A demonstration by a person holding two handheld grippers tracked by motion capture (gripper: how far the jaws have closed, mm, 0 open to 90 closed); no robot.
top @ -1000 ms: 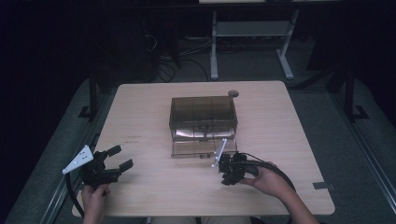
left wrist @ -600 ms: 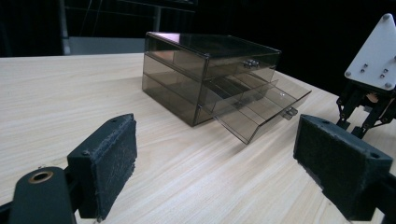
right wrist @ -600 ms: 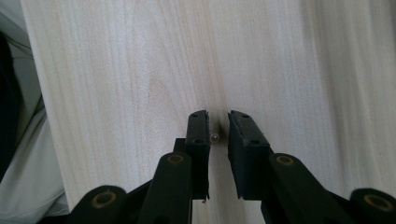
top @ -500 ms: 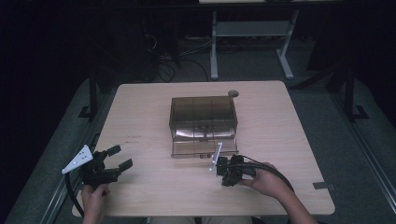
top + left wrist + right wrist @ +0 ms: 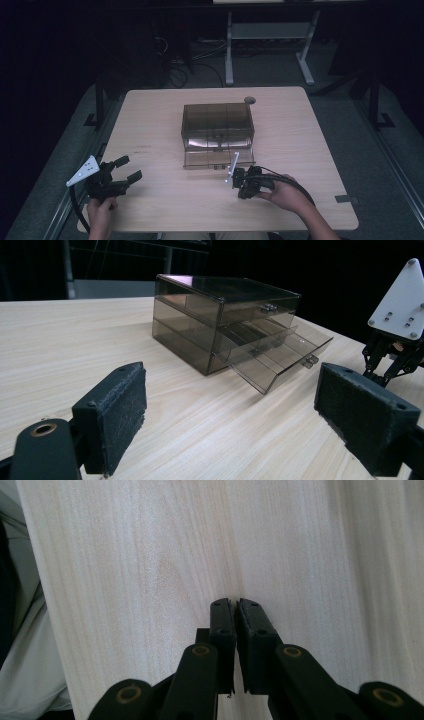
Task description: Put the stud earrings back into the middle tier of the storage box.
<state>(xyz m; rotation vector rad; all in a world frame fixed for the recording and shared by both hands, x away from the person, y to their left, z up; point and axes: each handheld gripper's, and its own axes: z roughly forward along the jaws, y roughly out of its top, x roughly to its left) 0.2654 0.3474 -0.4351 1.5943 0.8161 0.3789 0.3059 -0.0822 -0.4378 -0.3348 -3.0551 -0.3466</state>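
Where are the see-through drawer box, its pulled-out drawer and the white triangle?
drawer box (image 5: pixel 217 120), high view, on its top.
pulled-out drawer (image 5: pixel 280 357), left gripper view, on its floor.
white triangle (image 5: pixel 84 170), high view, plate's middle.

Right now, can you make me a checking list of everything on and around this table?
Surface: pale wooden table, bare around the box.
Job's things: smoky clear drawer box, bottom drawer pulled out.
Clutter: small round disc behind the box.
Grippers: left hand-held gripper open, holding nothing; right hand-held gripper has just been closing, now shut on nothing, near the drawer.
Cables: one trails from each gripper; more on the floor behind.
Surroundings: dark room, metal stand behind.
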